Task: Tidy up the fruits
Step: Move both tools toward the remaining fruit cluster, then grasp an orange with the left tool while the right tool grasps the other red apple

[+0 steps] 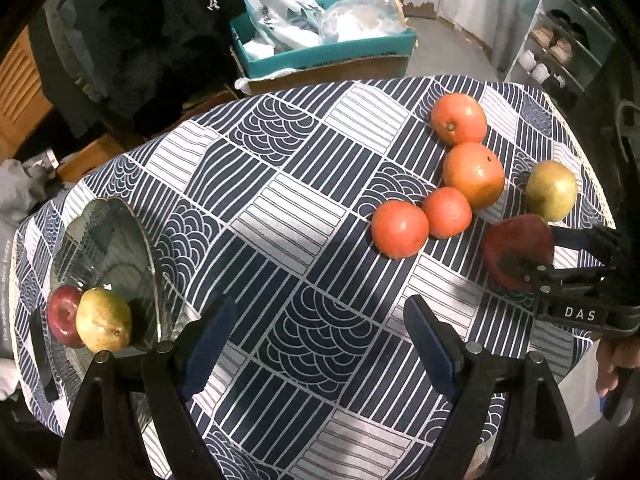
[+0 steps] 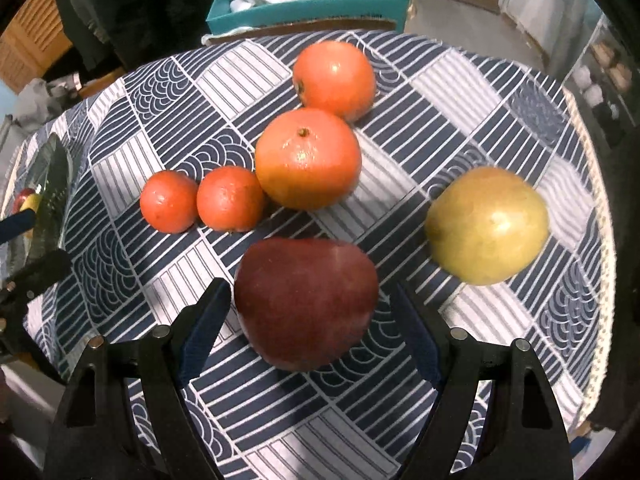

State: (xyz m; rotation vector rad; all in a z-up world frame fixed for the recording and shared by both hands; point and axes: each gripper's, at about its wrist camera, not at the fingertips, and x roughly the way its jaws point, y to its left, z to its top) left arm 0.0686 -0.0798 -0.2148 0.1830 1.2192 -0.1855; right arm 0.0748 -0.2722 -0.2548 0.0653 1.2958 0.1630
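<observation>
Holding two fruits, the clear glass dish (image 1: 108, 240) sat at the left edge of the counter (image 1: 280, 200), which was draped in a navy-and-white patterned cloth. A dark red apple (image 1: 64, 314) and a yellow-green pear (image 1: 105, 320) lay in the dish, touching each other at its near rim.

The other fruit lay loose on the cloth, well apart from the dish. Two large oranges (image 2: 308, 158) and two small tangerines (image 2: 230, 200) formed a touching cluster. A second yellow-green pear (image 2: 486, 224) lay alone to the right of them. A second red apple (image 2: 306, 304) lay just in front of the cluster.

The right gripper (image 2: 308, 328) pointed steeply down with its jaws released, spread either side of that apple, a gap showing at each pad. The left gripper (image 1: 320, 340) hovered over bare cloth, jaws likewise released and holding nothing.

Beyond the counter, a teal cardboard box (image 1: 320, 56) on the floor held white plastic bags (image 1: 280, 4).
</observation>
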